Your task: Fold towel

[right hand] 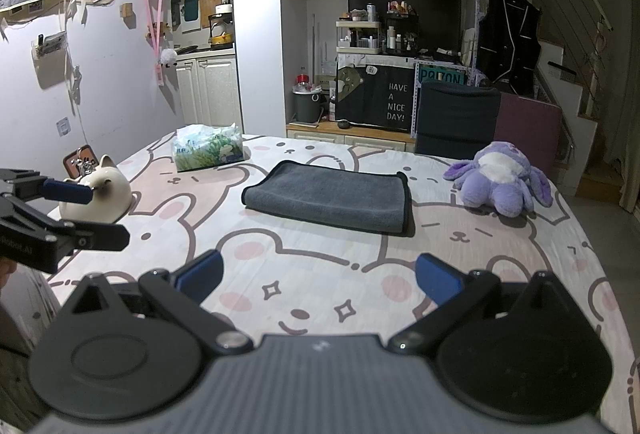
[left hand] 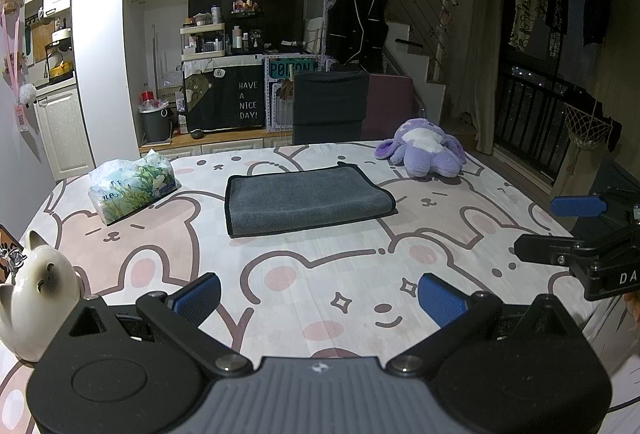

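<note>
A grey towel with dark edging (left hand: 306, 199) lies folded into a flat rectangle in the middle of the table, also in the right wrist view (right hand: 332, 196). My left gripper (left hand: 318, 298) is open and empty, held back near the table's front edge, well short of the towel. My right gripper (right hand: 318, 278) is open and empty too, equally far back. The right gripper shows at the right edge of the left wrist view (left hand: 560, 230), and the left gripper at the left edge of the right wrist view (right hand: 88, 214).
The table wears a bear-print cloth (left hand: 340, 274). A tissue pack (left hand: 134, 186) lies at the back left, a purple plush toy (left hand: 424, 150) at the back right, a white cat figurine (left hand: 38, 290) at the front left. A dark chair (left hand: 330, 106) stands behind the table.
</note>
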Tool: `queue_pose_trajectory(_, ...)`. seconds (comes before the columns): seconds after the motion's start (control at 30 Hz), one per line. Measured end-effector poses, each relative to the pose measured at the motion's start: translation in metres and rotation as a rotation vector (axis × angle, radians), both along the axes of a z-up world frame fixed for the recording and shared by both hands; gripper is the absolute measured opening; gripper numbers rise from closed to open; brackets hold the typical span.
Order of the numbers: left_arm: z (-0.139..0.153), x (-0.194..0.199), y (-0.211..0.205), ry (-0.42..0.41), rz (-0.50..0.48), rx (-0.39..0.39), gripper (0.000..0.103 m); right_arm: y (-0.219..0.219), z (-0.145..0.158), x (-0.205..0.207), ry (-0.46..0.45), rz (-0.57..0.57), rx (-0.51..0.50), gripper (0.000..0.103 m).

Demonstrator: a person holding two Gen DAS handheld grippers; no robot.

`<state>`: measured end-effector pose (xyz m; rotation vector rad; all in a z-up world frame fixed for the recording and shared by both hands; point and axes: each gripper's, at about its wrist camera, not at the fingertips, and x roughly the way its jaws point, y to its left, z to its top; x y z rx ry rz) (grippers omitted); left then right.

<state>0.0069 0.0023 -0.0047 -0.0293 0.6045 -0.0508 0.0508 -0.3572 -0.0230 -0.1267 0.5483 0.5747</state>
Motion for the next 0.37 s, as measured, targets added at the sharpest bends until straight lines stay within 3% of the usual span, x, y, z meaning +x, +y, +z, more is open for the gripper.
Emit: queue_pose_trajectory(0.37,0.0002,-0.0001,0.0005,0.001,0.002,0.001,0.103,0.0001,0.0002,0.0000,0.000,0.000,0.000,0.103)
